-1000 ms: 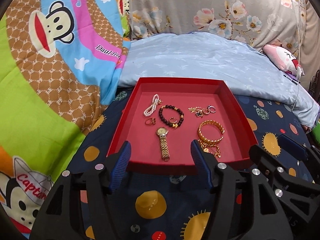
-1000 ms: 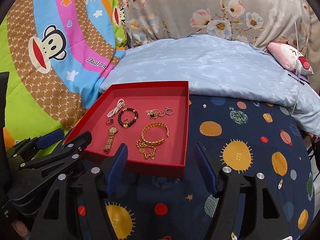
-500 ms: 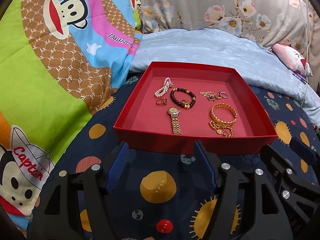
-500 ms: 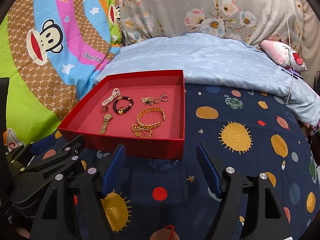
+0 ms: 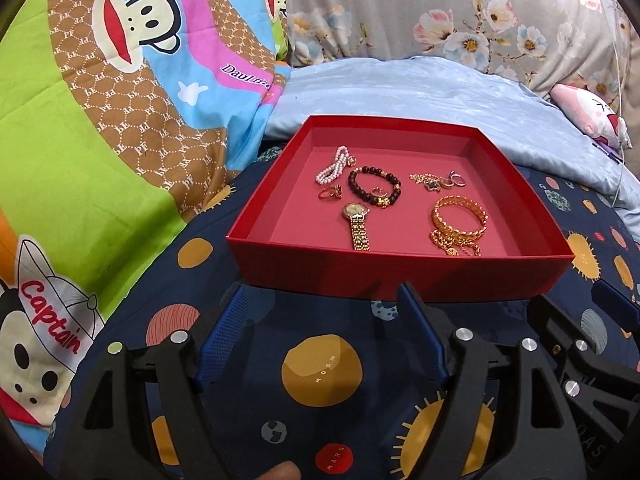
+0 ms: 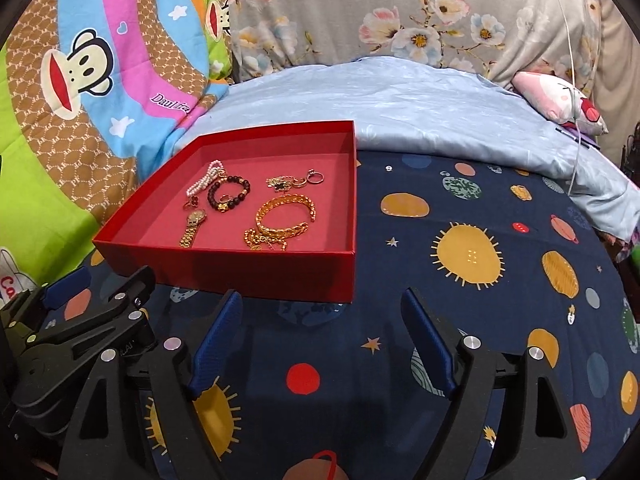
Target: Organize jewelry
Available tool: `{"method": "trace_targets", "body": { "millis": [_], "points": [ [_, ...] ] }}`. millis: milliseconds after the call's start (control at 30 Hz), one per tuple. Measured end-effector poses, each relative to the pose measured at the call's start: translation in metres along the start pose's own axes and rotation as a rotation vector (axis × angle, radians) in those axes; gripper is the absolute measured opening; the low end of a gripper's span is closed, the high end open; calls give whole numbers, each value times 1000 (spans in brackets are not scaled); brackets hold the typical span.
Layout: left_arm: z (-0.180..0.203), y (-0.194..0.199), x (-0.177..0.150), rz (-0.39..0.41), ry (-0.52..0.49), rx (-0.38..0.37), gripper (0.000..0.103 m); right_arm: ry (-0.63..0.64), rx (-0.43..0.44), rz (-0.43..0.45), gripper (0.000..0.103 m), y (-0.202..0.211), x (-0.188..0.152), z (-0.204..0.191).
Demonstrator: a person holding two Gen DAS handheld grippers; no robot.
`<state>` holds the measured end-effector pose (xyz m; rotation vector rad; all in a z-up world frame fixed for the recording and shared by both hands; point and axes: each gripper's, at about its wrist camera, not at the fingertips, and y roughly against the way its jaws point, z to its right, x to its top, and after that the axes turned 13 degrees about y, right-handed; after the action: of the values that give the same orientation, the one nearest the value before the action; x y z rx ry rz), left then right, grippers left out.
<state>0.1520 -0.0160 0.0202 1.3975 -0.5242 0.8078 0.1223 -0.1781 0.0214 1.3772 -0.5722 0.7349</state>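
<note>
A red box sits on a navy planet-print sheet. Inside lie a gold watch, a dark bead bracelet, a pearl bracelet, a gold bangle, a gold chain, rings and small charms. My left gripper is open and empty, just short of the box's near wall. My right gripper is open and empty, near the box's front right corner.
A cartoon monkey blanket is piled at the left. A light blue quilt and a floral pillow lie behind the box. A pink plush toy and a white cable are at the far right.
Both grippers have drawn back and up from the box, which now sits farther ahead. The jewelry has not moved. Both stay open.
</note>
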Motion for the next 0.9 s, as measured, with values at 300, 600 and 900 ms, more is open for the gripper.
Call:
{"method": "trace_targets", "body": {
  "millis": [300,600,900],
  "points": [
    [-2,-1,-1,3,10,33,74,7,-14,-1,85,1,0,-1],
    [-1,1,-1,14,11,41,74,8,-19,-5,85,-1,-1,-1],
    [0,2,-2,17,9,50,74,10,-23,-9,85,-1,-1,-1]
  ]
}}
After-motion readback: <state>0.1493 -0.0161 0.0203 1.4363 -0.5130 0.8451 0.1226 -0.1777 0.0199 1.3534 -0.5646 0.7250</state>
